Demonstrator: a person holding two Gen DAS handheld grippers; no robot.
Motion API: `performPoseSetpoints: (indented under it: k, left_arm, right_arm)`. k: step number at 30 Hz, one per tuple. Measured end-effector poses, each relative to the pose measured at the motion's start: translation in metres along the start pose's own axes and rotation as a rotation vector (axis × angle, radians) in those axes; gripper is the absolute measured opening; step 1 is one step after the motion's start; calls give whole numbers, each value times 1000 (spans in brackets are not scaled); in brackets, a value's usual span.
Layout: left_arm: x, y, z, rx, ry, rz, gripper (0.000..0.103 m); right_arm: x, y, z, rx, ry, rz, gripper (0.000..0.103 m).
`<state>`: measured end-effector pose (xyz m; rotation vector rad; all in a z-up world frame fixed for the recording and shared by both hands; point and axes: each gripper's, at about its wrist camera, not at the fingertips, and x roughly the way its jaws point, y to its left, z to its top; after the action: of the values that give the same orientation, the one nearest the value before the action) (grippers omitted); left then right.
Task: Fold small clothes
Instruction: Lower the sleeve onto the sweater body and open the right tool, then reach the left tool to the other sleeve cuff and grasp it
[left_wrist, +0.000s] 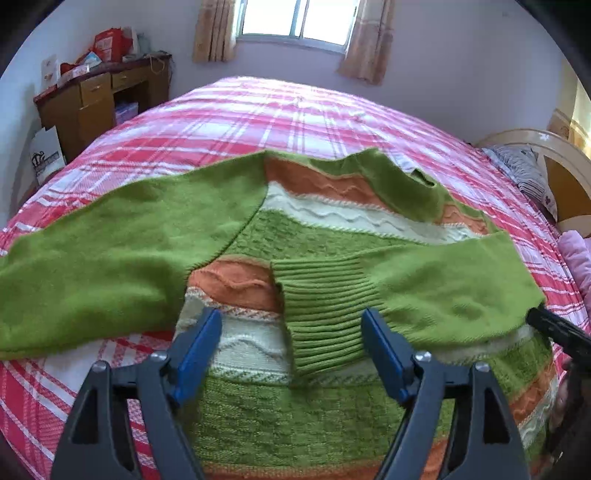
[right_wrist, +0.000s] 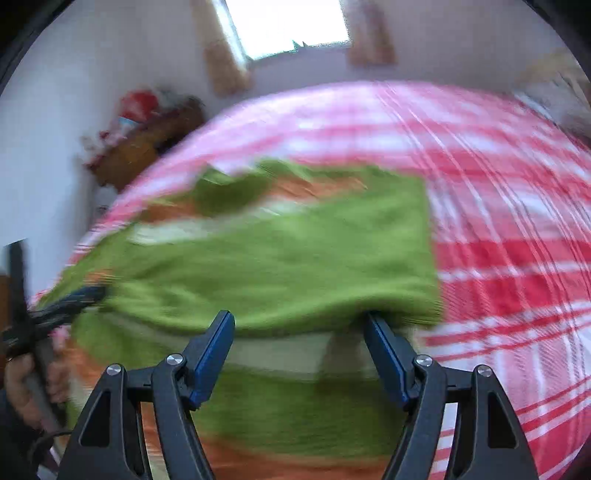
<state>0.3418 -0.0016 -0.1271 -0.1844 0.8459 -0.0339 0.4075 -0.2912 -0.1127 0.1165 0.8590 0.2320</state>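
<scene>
A green knit sweater (left_wrist: 303, 236) with orange and white bands lies flat on the pink plaid bed (left_wrist: 258, 118). One sleeve (left_wrist: 92, 251) stretches out to the left. The other sleeve (left_wrist: 454, 288) is folded across the body, and its ribbed cuff (left_wrist: 321, 310) lies between the fingers of my left gripper (left_wrist: 291, 317), which stands open and grips nothing. The right wrist view is blurred. It has the folded sleeve (right_wrist: 295, 258) just beyond my right gripper (right_wrist: 299, 319), open above the sweater's body. The left gripper (right_wrist: 70, 299) shows at that view's left edge, held by a hand (right_wrist: 22, 384).
A cluttered wooden desk (left_wrist: 99, 99) stands against the far left wall beside the bed. A curtained window (left_wrist: 299, 18) is behind the bed. A headboard (left_wrist: 554, 166), a patterned pillow (left_wrist: 524, 173) and some pink cloth (left_wrist: 576, 258) sit at the right.
</scene>
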Motion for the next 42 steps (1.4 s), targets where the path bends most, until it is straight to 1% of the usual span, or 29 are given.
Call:
performPoseSetpoints:
  k: [2,4,6,9,10,11,12,14,16,17,18,20,22,24,25,27,28,29,30,32,35,37,38,41,42]
  left_arm:
    - [4,-2,0,10,16,27,81]
    - [4,-7,-3,29,10,54,81]
    - [3,-10,-4,42,3,70,81]
    - [3,-7,-5,33,3,56,83]
    - [3,-7,-5,34,3,52,84]
    - [3,-7,-6,37,3,52,84]
    - [3,-7,-6,38,2,49,86]
    - [1,-6,-7,36,-1,32,88]
    - [-1,-5,-8,27,-9,14,89]
    - [-5,-2,-10,14,-22,2,89]
    - [-7,-1,-11,9,-28,-6,91]
    - [-12,1,-15,-4,-41,-25,95]
    - [-17,2,-16,-11,-59,-20,98]
    - [-21,4,-16,-17,-64,-19,101]
    - [-24,7,-18,-35,-61,-17,101]
    - [-31,14,-22,-58,-60,-11,101]
    - [-37,20,-26,-72,-60,-5,101]
    - [-42,25,-28,-80,-60,-1,101]
    - [-47,31,-30,-86,-59,10,101]
    - [-61,46,-35,-98,-72,32,101]
    - [-84,78,-40,-130,-94,79,101]
    - [-95,95,-44,-145,-111,120,101]
    - [-101,107,-47,-154,-125,150,101]
    - [-113,141,-55,-204,-139,242,101]
    - [-114,148,-57,-220,-138,257,101]
  right_arm:
    - [-4,-12,-4,42,-8,46,73]
    - [-12,-7,-8,14,29,9,73]
    - [-22,-2,-7,0,22,-9,73]
    - [-42,8,8,-19,-53,-13,73]
    - [-45,13,16,-41,-86,-23,73]
    - [-43,15,24,-56,-99,-26,73]
    - [-33,15,31,-58,-79,-14,73]
    - [-7,7,35,-29,-11,3,73]
    - [13,-10,28,15,51,-9,73]
    - [8,-12,22,3,4,16,73]
    - [5,-12,17,-1,6,15,73]
    - [-1,-5,8,-48,4,-16,73]
    - [-1,6,3,-126,36,-70,73]
    - [-7,17,8,-148,48,-145,73]
    - [-10,21,12,-142,32,-158,73]
    - [-18,40,25,-147,-17,-99,73]
    - [-17,53,30,-169,-21,-78,73]
    - [-10,68,34,-203,-14,-80,73]
    - [-2,80,36,-234,-5,-78,73]
    - [17,101,34,-274,19,-44,73]
    - [46,115,18,-281,94,-20,73]
    - [42,124,0,-326,35,-66,73]
    - [40,124,-3,-327,32,-73,73]
    - [33,117,-8,-298,26,-52,73]
    - [33,116,-9,-299,25,-50,73]
